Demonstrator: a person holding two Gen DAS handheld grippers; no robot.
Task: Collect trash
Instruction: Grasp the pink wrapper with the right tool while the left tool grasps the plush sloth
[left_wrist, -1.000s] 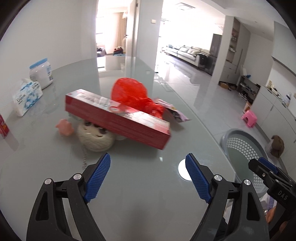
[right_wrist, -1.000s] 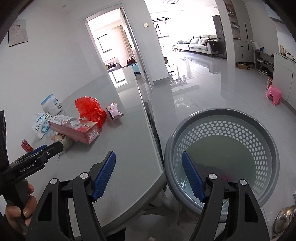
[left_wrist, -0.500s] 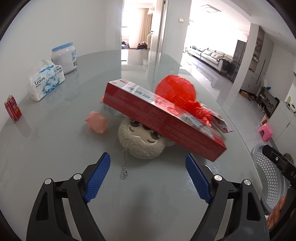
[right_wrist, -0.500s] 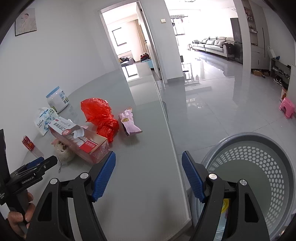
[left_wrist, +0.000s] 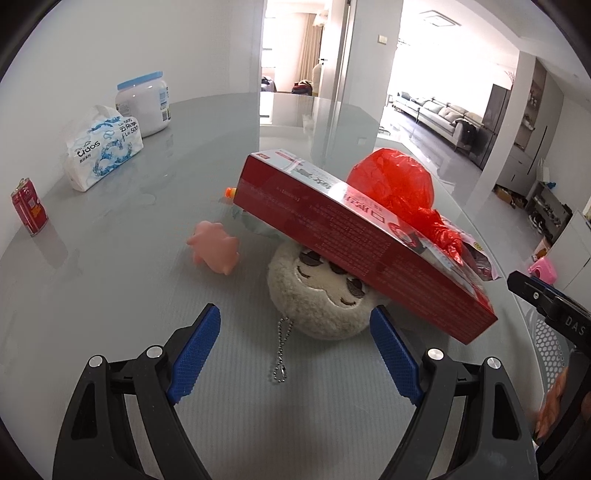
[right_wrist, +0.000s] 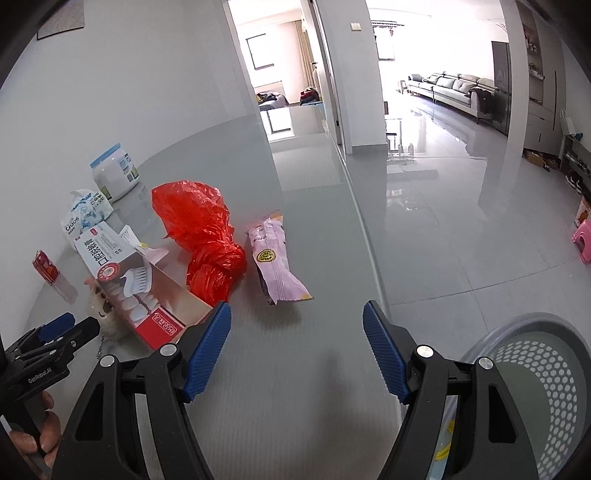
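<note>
Left gripper (left_wrist: 295, 349): jaws spread wide, holding nothing, low over the grey counter (left_wrist: 110, 288) and aimed at a cream plush toy (left_wrist: 321, 299) with a bead chain. A long red carton (left_wrist: 354, 236) lies tilted across the plush toy, one end raised. The red plastic bag (left_wrist: 399, 188) sits just behind the carton; a pink snack wrapper (right_wrist: 275, 266) lies beside the bag. Right gripper (right_wrist: 297, 349): jaws likewise apart and empty, above bare counter near its edge. The grey perforated basket (right_wrist: 546, 373) stands on the floor beyond that edge.
</note>
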